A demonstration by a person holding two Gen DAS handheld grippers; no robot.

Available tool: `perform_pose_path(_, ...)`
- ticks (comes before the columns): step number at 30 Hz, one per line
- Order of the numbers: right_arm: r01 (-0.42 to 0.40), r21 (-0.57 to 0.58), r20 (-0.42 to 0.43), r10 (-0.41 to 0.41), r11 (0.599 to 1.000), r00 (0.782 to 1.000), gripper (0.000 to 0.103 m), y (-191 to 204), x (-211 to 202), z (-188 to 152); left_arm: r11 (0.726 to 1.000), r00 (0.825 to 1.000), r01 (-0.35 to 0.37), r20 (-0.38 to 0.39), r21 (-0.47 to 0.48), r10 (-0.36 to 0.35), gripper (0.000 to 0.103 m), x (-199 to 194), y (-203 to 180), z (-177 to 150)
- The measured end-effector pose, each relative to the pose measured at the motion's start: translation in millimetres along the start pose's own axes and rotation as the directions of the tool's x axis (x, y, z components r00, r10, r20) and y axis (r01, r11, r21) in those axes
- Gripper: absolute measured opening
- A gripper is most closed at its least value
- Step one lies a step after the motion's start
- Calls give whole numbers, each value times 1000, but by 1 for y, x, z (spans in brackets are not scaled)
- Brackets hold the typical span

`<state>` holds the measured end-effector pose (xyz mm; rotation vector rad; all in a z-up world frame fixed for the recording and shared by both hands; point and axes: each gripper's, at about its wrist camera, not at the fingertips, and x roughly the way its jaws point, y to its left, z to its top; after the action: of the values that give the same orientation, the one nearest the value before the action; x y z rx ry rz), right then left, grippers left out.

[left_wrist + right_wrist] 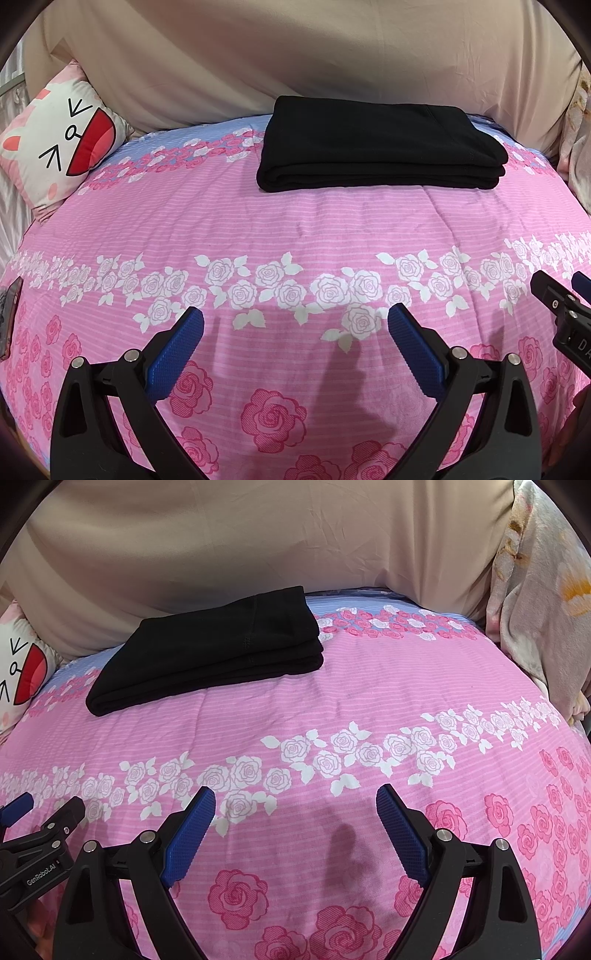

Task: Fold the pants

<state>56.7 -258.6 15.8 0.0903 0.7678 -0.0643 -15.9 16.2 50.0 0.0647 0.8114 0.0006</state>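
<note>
Black pants [380, 144] lie folded into a thick flat rectangle at the far side of the pink rose-print bedspread [295, 229]; in the right wrist view the pants [214, 653] sit at the upper left. My left gripper [295, 321] hovers open over the near part of the bed, nothing between its blue pads. My right gripper [295, 799] is open too, empty, well short of the pants. Each gripper shows at the other view's edge: the right one [561, 291] and the left one [48, 808].
A beige padded headboard [295, 55] rises behind the pants. A white cat-face cushion [62, 144] leans at the far left. A pale floral blanket [535, 609] is bunched at the far right. A dark phone-like object [9, 317] lies at the left edge.
</note>
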Motion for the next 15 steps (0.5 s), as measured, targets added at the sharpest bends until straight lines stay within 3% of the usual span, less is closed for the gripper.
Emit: perform_pose_path(15,-2,-1,-2,2,1000,1000,86,-1,1,-1,1000,1000,-1,0,-1,1,98,0,0,0)
